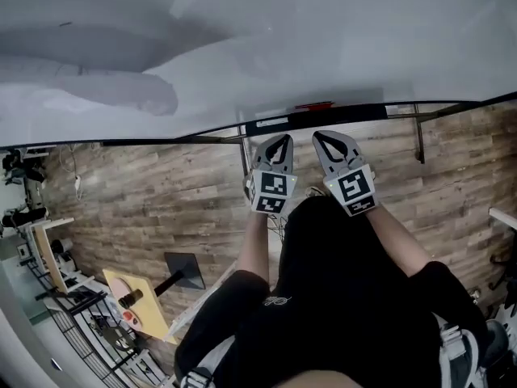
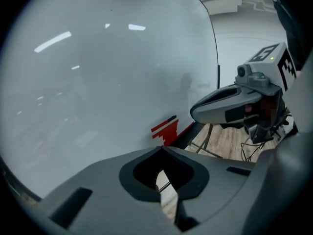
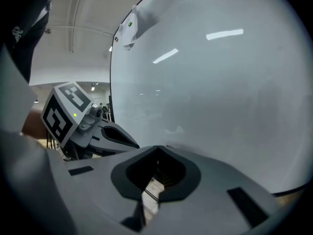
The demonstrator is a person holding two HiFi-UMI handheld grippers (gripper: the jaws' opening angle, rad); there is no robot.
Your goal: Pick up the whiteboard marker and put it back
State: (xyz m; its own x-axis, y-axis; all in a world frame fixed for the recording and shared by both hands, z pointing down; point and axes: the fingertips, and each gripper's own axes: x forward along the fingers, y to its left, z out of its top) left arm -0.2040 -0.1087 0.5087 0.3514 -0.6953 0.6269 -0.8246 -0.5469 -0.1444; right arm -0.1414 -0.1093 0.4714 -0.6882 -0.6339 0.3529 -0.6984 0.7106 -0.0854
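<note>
A large whiteboard (image 1: 266,47) fills the top of the head view, with a dark tray rail (image 1: 339,115) along its lower edge. A small red thing (image 1: 313,105), probably the whiteboard marker, lies on that rail; it shows in the left gripper view as a red shape (image 2: 165,129) against the board. My left gripper (image 1: 279,139) and right gripper (image 1: 329,136) hang side by side just below the rail, both shut and holding nothing. The left gripper's tips (image 2: 163,147) meet below the red shape. The right gripper's tips (image 3: 157,147) point at the bare board (image 3: 220,82).
Wood-plank floor (image 1: 145,200) lies under the board. A stand leg (image 1: 418,136) drops from the rail at right. At lower left are a wooden board with small items (image 1: 137,301), a black base plate (image 1: 184,269) and wire racks (image 1: 89,338). The person's black clothing (image 1: 339,297) fills the bottom.
</note>
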